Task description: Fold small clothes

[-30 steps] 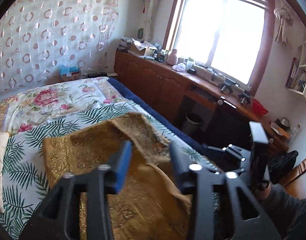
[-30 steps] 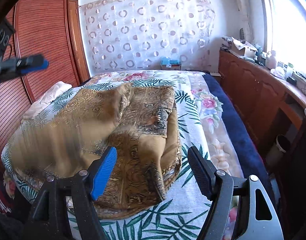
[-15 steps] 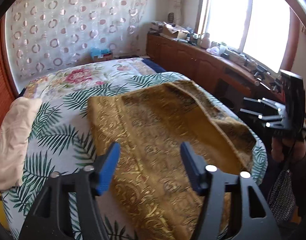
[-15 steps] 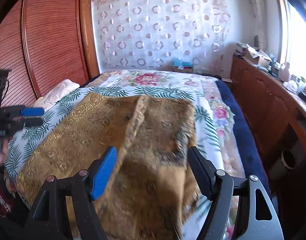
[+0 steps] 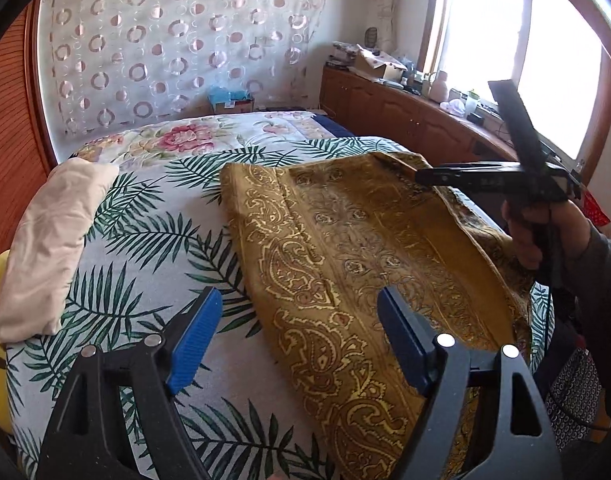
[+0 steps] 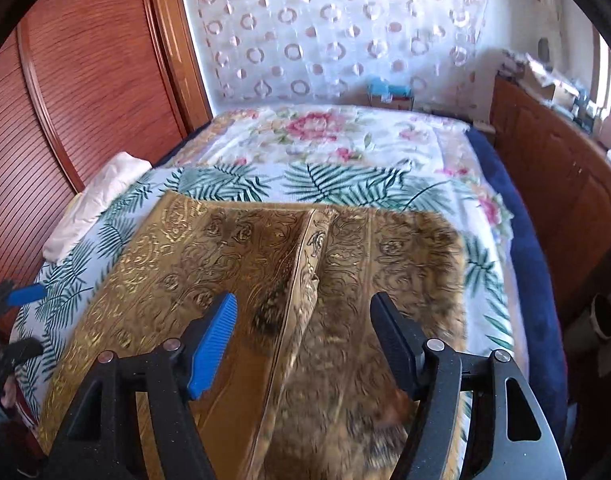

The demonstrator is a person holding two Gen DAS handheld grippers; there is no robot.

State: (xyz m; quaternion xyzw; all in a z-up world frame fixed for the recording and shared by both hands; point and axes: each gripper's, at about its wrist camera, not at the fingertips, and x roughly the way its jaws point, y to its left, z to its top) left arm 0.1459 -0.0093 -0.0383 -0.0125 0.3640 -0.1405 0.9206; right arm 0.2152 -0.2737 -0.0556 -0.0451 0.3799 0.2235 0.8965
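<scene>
A bed [image 5: 153, 240] fills both views, covered by a white sheet printed with green palm fronds [image 6: 345, 184] and, toward the far end, a pink floral quilt [image 5: 177, 138]. Behind it hangs a sheer curtain with ring patterns [image 5: 177, 44], with a slatted reddish wooden wardrobe [image 6: 85, 80] on one side and a long wooden cabinet [image 5: 389, 110] under a bright window [image 5: 517, 60] on the other.

The task's thing, a golden-brown garment with a paisley print [image 5: 357, 264], lies spread flat on the palm-frond sheet near the bed's near edge. In the right wrist view a raised fold or seam runs lengthwise down its middle, and its right part is blurred.

A cream pillow [image 5: 49, 248] lies along the bed's wardrobe side, apart from the garment. A small blue-topped box [image 5: 229, 100] stands at the head of the bed; any writing on it is too small to read.

The left gripper [image 5: 297, 340] hangs released above the garment's near left edge; its jaws have just been opening, nothing is pinched between them. The right gripper [image 6: 303, 338] is likewise unclenched over the middle fold, its jaws just having narrowed a little, with cloth below but none gripped. In the left wrist view the right gripper's tip reaches over the garment's far corner, carried by a hand [image 5: 541, 228] in a grey sleeve [image 5: 593, 264].
</scene>
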